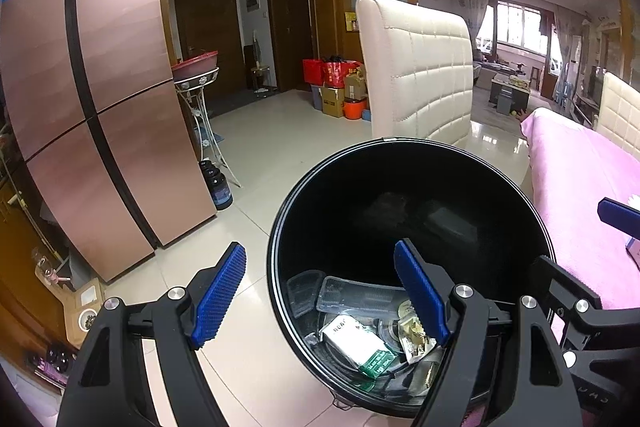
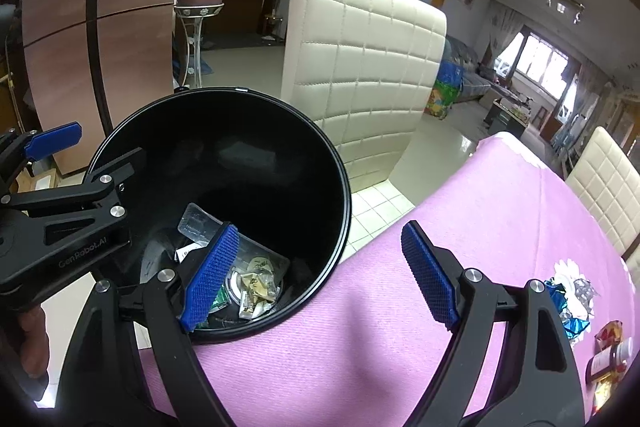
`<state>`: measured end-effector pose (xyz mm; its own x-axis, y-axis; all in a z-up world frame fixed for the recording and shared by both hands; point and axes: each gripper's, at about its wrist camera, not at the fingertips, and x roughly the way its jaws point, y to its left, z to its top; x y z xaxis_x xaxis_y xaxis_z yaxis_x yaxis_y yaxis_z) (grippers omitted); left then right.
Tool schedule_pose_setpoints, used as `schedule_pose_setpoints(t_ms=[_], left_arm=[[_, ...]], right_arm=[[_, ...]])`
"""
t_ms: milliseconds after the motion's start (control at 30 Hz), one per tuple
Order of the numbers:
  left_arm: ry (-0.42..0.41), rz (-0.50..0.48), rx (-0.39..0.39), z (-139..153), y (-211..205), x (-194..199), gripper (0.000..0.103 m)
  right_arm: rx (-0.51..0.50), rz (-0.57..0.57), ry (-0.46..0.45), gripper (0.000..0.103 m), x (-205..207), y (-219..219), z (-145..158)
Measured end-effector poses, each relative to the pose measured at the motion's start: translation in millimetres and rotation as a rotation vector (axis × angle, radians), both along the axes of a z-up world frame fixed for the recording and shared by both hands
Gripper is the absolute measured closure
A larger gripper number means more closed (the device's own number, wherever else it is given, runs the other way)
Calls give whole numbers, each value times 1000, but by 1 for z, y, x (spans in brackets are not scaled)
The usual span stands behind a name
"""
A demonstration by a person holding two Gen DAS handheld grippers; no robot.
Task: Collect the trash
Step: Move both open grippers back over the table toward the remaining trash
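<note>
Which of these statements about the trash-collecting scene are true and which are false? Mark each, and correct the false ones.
1. The round black trash bin is empty. False: it holds clear plastic packaging and crumpled wrappers.
2. The left gripper is open and holds nothing. True.
3. The right gripper is shut on a wrapper. False: its jaws are open and empty.
4. A crumpled blue foil wrapper lies on the pink tablecloth. True.
5. The cream quilted chair stands beyond the bin. True.
6. The tall refrigerator is white. False: it is copper-pink.
</note>
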<state>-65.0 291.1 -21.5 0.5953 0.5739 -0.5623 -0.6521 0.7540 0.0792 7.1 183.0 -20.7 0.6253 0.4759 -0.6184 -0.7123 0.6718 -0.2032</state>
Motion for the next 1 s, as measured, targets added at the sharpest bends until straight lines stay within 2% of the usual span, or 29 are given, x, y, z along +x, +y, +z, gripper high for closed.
schedule_pose_setpoints(t_ms=[300, 600, 767, 1000], left_arm=[[-3, -26, -11, 1, -5, 5, 28], [6, -123, -1, 1, -36, 23, 28], [-4, -187, 5, 6, -59, 37, 28], [-17, -316, 14, 15, -106, 62, 28]], right_arm=[[4, -24, 0, 20, 4, -8, 0], [-1, -96, -9, 19, 18, -33, 0], [2, -163, -17, 19, 29, -63, 3], [15, -320, -32, 19, 48, -136, 9]])
